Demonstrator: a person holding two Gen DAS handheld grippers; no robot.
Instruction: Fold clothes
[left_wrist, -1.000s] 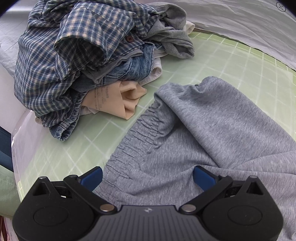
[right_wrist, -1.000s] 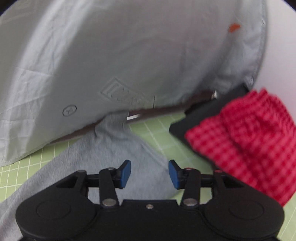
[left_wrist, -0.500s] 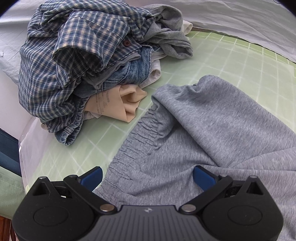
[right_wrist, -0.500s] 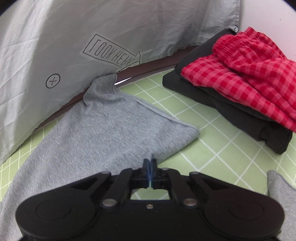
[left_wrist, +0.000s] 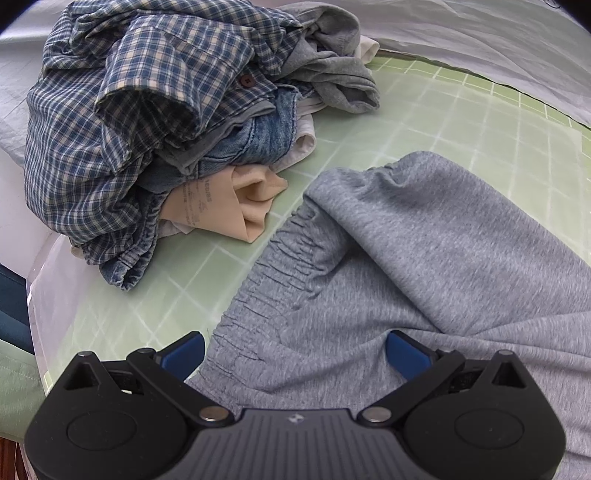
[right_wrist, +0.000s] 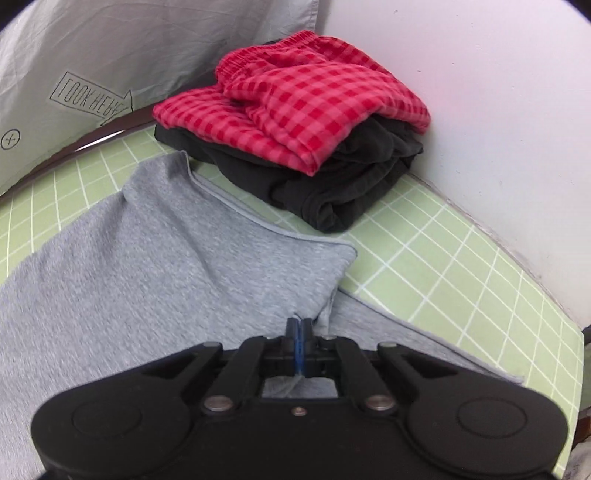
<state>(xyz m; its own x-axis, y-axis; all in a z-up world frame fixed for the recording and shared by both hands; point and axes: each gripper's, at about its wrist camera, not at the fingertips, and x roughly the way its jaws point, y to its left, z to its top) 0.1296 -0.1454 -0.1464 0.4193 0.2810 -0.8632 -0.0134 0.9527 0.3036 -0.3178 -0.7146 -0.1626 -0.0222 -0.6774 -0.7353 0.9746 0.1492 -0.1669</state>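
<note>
Green gridded mat (left_wrist: 461, 122) underneath everything, white lines crossing it, pale grey sheet (right_wrist: 110, 48) draped along its far edge with a boxed "LOOK HERE" arrow printed on it. Grey sweat shorts (left_wrist: 443, 258) spread across the middle of the mat, gathered elastic waistband toward the left side, one leg folded over onto the other toward the right. Heap of unfolded laundry (left_wrist: 147, 110) at the far left, well apart from the waistband: blue plaid shirt on top, denim beneath, a grey knit piece, a beige garment poking out at the bottom. Neat stack at the far right corner against the white wall: red checked shorts (right_wrist: 295, 103) sitting on a folded black garment (right_wrist: 332, 192), just beside the grey leg hem. Left gripper (left_wrist: 295, 350) low over the waistband, blue pads wide apart, nothing between them. Right gripper (right_wrist: 299, 339) pinched tight on a fold of the grey shorts' leg edge, pads pressed together with fabric caught between.
</note>
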